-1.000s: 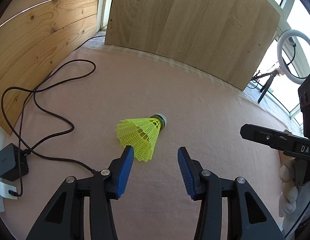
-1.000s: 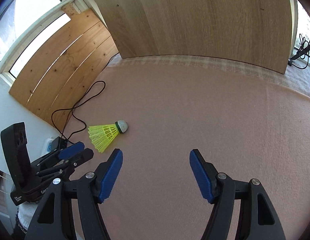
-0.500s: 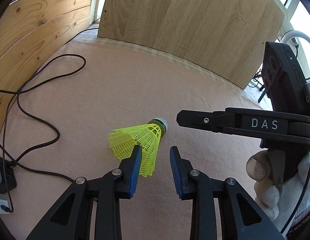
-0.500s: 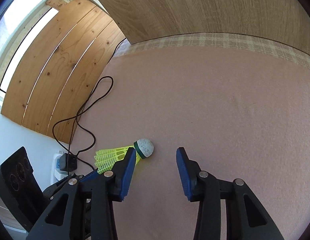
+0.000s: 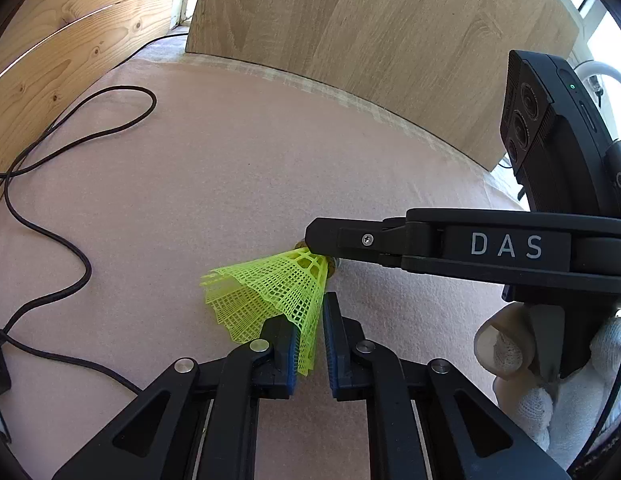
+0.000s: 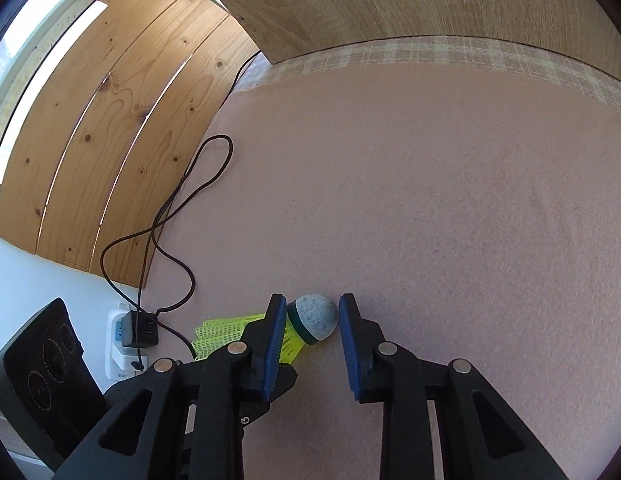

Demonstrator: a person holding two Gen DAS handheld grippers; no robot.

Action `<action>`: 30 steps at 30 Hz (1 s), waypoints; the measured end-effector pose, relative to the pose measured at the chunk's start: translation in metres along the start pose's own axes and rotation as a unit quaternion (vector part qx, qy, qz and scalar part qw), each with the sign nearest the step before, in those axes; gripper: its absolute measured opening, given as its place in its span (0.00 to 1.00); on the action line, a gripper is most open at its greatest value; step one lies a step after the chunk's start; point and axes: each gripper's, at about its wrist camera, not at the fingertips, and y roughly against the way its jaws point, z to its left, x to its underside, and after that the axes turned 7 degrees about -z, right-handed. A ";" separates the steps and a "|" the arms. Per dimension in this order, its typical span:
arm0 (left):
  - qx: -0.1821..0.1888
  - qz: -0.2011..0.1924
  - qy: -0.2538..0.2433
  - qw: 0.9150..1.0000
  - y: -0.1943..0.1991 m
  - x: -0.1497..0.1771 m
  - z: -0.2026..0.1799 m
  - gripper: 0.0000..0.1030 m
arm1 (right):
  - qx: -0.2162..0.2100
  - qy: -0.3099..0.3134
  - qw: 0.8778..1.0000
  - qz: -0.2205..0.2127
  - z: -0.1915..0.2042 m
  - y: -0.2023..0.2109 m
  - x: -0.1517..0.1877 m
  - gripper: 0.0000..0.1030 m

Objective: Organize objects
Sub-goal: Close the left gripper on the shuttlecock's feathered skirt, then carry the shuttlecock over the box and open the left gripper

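— Where's the shuttlecock?
— On the pink cloth. Left gripper just pinched shut on its skirt.
— The right?
— Right gripper has been closing around the cork; a gap remains.

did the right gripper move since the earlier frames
Yes. In the left wrist view, the right gripper has come in from the right edge toward the black cable, reaching the yellow plastic shuttlecock. Its jaws have just been closing around the cork head.
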 end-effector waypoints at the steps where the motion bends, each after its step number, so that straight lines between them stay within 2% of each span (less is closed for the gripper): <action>1: 0.004 -0.002 0.000 1.000 0.001 0.000 -0.002 0.07 | -0.001 0.000 1.000 0.000 0.000 0.001 0.001 0.23; 8: 0.024 -0.010 -0.014 1.000 0.012 0.006 -0.025 0.04 | -0.013 -0.008 1.000 0.004 -0.008 0.017 0.012 0.22; 12: 0.039 -0.013 -0.025 0.999 0.022 0.013 -0.048 0.04 | -0.020 -0.017 1.000 -0.007 -0.019 0.043 0.020 0.22; 15: 0.051 -0.015 -0.042 0.998 0.027 0.016 -0.074 0.04 | -0.008 -0.013 1.000 -0.025 -0.028 0.070 0.026 0.21; 22: 0.104 -0.018 -0.089 0.990 0.034 0.025 -0.164 0.04 | 0.023 -0.034 0.996 -0.079 -0.077 0.155 0.038 0.18; 30: 0.179 -0.011 -0.152 0.972 0.028 0.045 -0.288 0.04 | 0.076 -0.070 0.984 -0.144 -0.142 0.262 0.072 0.18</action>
